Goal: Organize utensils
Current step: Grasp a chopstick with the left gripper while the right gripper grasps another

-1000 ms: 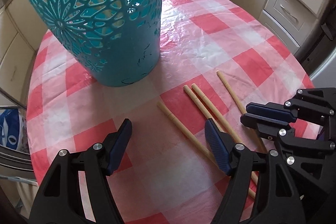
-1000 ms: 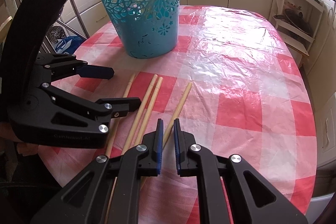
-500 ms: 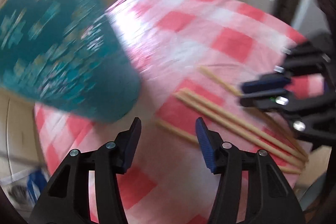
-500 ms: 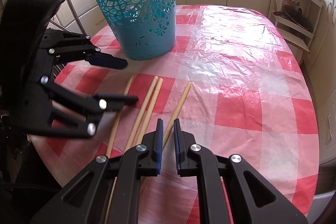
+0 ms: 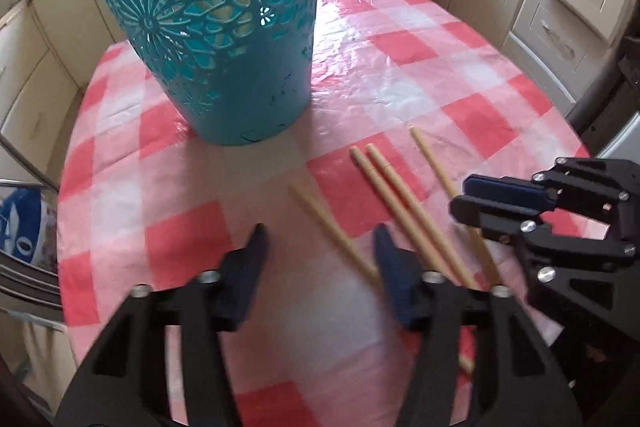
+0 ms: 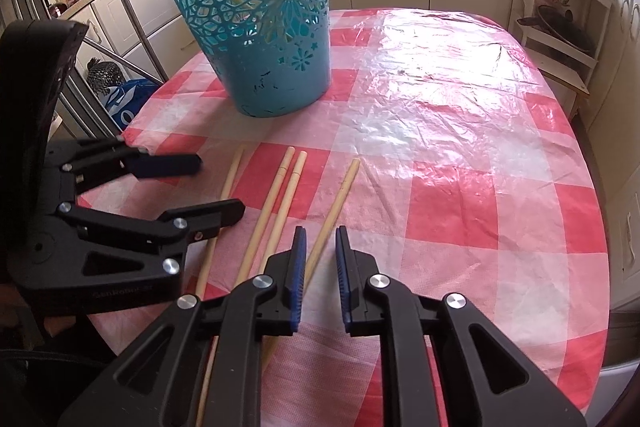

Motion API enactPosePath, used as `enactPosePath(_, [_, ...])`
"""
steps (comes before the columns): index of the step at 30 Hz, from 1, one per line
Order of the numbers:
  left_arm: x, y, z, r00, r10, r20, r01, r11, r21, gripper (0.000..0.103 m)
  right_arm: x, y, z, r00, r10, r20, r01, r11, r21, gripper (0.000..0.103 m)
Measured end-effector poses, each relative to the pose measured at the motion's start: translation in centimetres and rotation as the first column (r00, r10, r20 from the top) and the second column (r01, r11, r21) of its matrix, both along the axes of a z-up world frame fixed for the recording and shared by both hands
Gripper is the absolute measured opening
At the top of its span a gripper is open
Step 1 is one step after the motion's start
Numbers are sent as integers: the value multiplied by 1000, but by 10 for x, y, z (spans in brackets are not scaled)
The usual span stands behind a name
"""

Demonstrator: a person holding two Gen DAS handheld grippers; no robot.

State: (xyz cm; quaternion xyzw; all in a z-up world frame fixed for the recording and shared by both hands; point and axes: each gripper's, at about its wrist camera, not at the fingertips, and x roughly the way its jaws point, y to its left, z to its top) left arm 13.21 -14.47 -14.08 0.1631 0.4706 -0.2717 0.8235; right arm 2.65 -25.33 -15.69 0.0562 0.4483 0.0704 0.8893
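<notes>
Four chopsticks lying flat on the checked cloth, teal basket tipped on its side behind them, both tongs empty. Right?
Not quite: the teal basket stands upright on its base, as the right wrist view shows. The rest holds: four chopsticks lie flat on the checked cloth, and the left tongs and right tongs are both empty.

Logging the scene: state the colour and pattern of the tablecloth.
The tablecloth is red-and-white checked under a clear, wrinkled plastic sheet, shown best by the right wrist view.

Hidden ends, cropped rim, soft focus

The chopsticks' (image 6: pixel 280 203) near ends vanish beneath both tools; the teal basket's (image 5: pixel 224 39) rim is cut off in the left view, where the left tool's fingertips (image 5: pixel 256 247) blur.
</notes>
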Motion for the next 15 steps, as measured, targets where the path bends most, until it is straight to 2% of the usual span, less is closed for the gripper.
enactPosePath(1, [-1, -3, 1, 1000, -23, -3, 23, 1000, -2, 30, 0, 0, 0, 1000, -1, 0, 1, 1000, 3, 17])
enactPosePath(2, [-3, -6, 2, 998, -62, -8, 62, 998, 5, 20, 0, -1, 0, 1000, -2, 0, 2, 1000, 3, 18])
enactPosePath(4, [-4, -9, 4, 989, -146, -8, 146, 989, 39, 15, -1, -2, 1, 1000, -7, -1, 7, 1000, 6, 18])
enactPosePath(6, [-3, -12, 5, 969, -247, -14, 248, 966, 68, 10, 0, -5, 0, 1000, -10, -2, 10, 1000, 10, 18])
enactPosePath(9, [-1, -11, 7, 924, -382, -6, 378, 915, 143, 6, 0, -7, 0, 1000, -14, -3, 14, 1000, 14, 18])
enactPosePath(12, [7, -2, 10, 939, -343, -23, 342, 926, 162, 5, 1, -9, 0, 1000, -17, -3, 17, 1000, 18, 18])
enactPosePath(15, [4, 6, 10, 964, -264, -17, 263, 952, 155, 6, 2, -13, 0, 999, -35, -6, 35, 999, 31, 18])
